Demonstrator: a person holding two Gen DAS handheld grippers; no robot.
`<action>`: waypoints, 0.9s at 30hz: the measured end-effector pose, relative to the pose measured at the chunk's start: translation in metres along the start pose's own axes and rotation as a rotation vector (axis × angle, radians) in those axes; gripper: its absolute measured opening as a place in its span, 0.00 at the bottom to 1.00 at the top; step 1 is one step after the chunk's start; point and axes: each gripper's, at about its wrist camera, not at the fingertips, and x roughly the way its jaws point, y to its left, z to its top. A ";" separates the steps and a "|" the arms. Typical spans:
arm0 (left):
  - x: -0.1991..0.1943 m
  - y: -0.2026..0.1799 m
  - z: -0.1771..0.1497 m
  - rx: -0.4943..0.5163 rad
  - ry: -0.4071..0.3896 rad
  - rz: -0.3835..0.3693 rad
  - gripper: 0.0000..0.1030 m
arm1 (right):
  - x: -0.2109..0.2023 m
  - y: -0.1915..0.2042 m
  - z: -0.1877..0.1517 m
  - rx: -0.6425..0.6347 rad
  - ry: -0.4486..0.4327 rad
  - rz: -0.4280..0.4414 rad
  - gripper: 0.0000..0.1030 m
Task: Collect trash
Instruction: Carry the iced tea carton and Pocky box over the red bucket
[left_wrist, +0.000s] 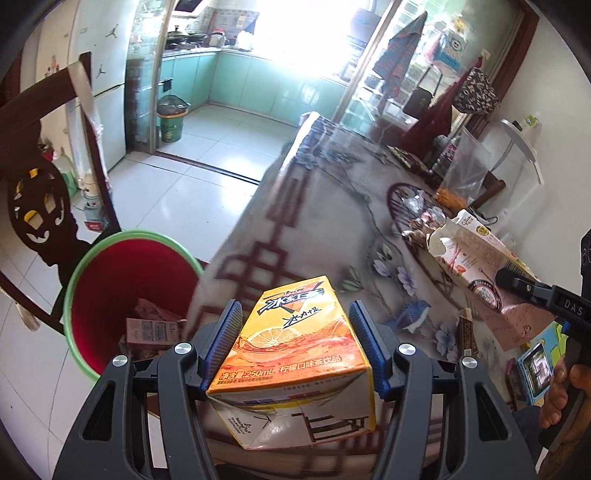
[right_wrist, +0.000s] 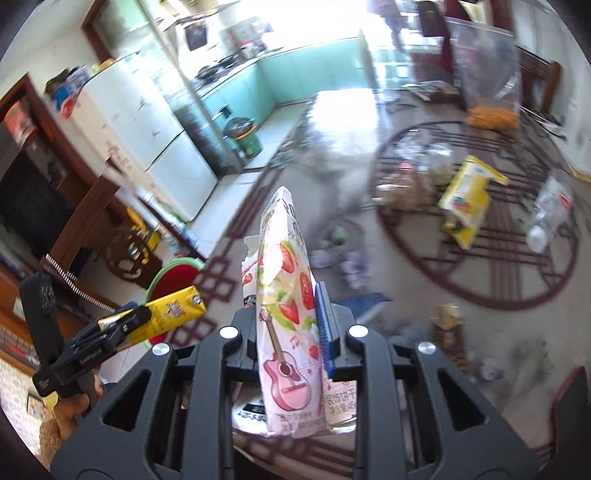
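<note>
We grip orange tea carton (left_wrist: 295, 339) in left gripper (left_wrist: 295, 343), jaws mid-width; right gripper (right_wrist: 291, 328) pinches strawberry biscuit box (right_wrist: 284, 295) narrow, near red bin (left_wrist: 136, 280).

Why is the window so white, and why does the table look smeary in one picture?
Left wrist view: sunlight blows out the kitchen window, while the orange carton stays sharp. Right wrist view: the table smears from motion; both views bend at the edges.

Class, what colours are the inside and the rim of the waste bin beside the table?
The waste bin is red inside with a green rim, clearest in the left wrist view.
</note>
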 end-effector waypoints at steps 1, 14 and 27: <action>-0.002 0.007 0.001 -0.009 -0.004 0.011 0.56 | 0.006 0.012 0.001 -0.019 0.010 0.013 0.23; -0.012 0.094 0.000 -0.145 -0.019 0.134 0.56 | 0.078 0.127 -0.002 -0.184 0.137 0.154 0.23; 0.017 0.149 0.009 -0.215 0.020 0.227 0.56 | 0.132 0.162 -0.011 -0.211 0.235 0.175 0.23</action>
